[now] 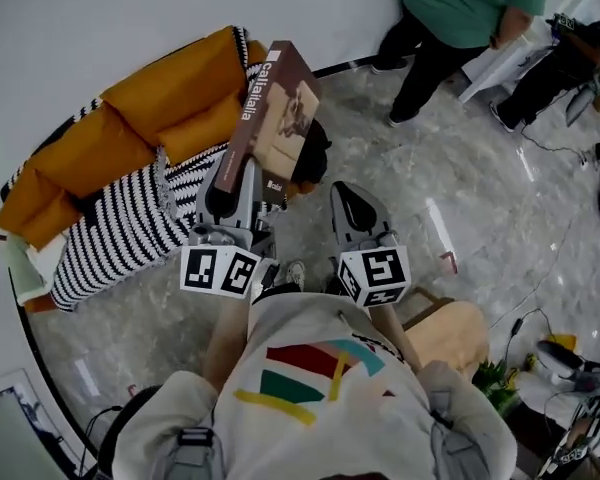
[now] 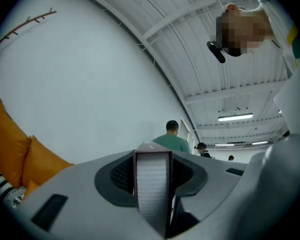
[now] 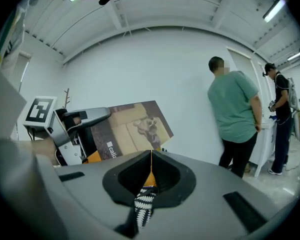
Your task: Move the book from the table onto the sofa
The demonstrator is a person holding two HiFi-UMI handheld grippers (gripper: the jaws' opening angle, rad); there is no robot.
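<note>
Fingers point(image 2: 80, 194) of the left gripper point(image 1: 248, 173) are clamped on the book point(image 1: 280, 118); in the left gripper view the white page edge is seen pinched upright between the two pads. Fingers point(image 3: 210, 194) of the right gripper point(image 1: 348, 200) are closed together, tips meeting, and nothing is held between them.

The book is held in the air, tilted, with the brown cover facing up and right and the white-lettered spine on its left side in the head view. It is gripped by a lower corner. It is carried by no surface: it is seen in front of the sofa point(image 1: 130, 118), near the right-hand end of the orange cushions, above the striped black-and-white cover point(image 1: 130, 233) and the marble floor point(image 1: 460, 198). No contact with the sofa is seen.

The right gripper is held just right of the left one, apart from the book. In the right gripper view the book's cover and the left gripper are seen ahead, to the left.

A person in a green top point(image 1: 460, 8) is seen standing on the floor, well apart from the sofa.
</note>
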